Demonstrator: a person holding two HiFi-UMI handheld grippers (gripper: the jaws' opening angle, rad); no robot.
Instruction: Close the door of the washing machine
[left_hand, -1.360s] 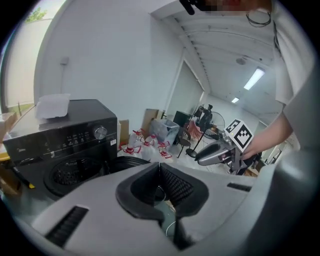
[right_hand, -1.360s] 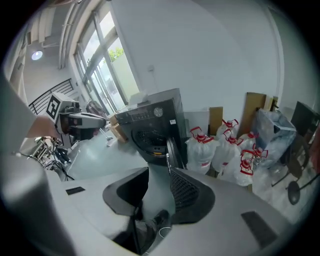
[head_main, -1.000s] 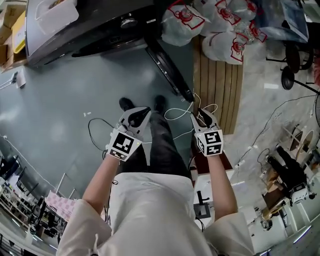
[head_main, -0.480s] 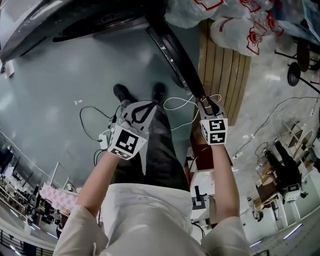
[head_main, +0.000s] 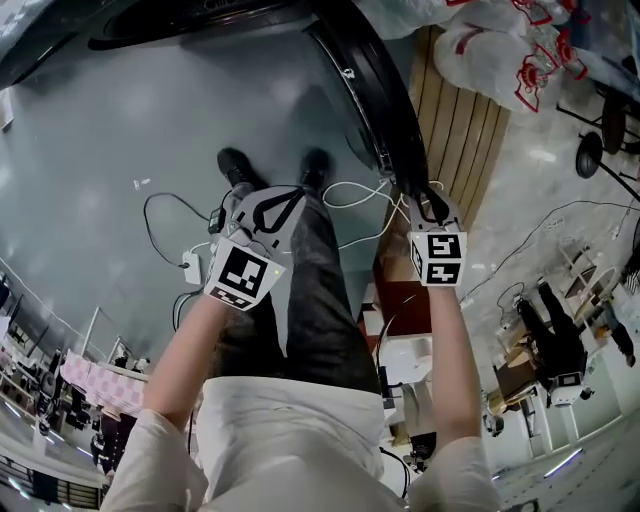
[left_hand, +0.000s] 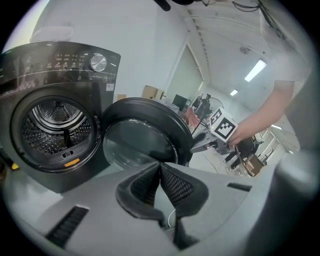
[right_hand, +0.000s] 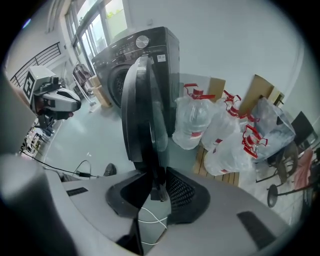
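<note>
The right gripper (right_hand: 156, 184) has its jaws drawn in on the outer rim of the washing machine's door (right_hand: 142, 107); they have just been closing, and the dark rim runs down between the two pads, which press on it from either side. A loop of white cable (right_hand: 150, 220) lies below the jaws. From this gripper the door is seen edge-on, standing wide open, with the dark washing machine (right_hand: 157, 45) behind it. To the right of the door, clear plastic bags (right_hand: 222, 130) tied with red handles are heaped on a slatted wooden pallet (head_main: 465, 130). The left gripper (left_hand: 161, 167) has its jaws brought together tip to tip with nothing between them, and it hangs clear of the machine above the grey floor (head_main: 120, 110). Its view takes in the door's inner face with the glass bowl, hinged beside the round opening, and the perforated steel drum (left_hand: 55, 122) inside. In the head view both grippers are held out in front of the person, left over the dark trousers near the shoes (head_main: 236, 165), right at the door's near end.
</note>
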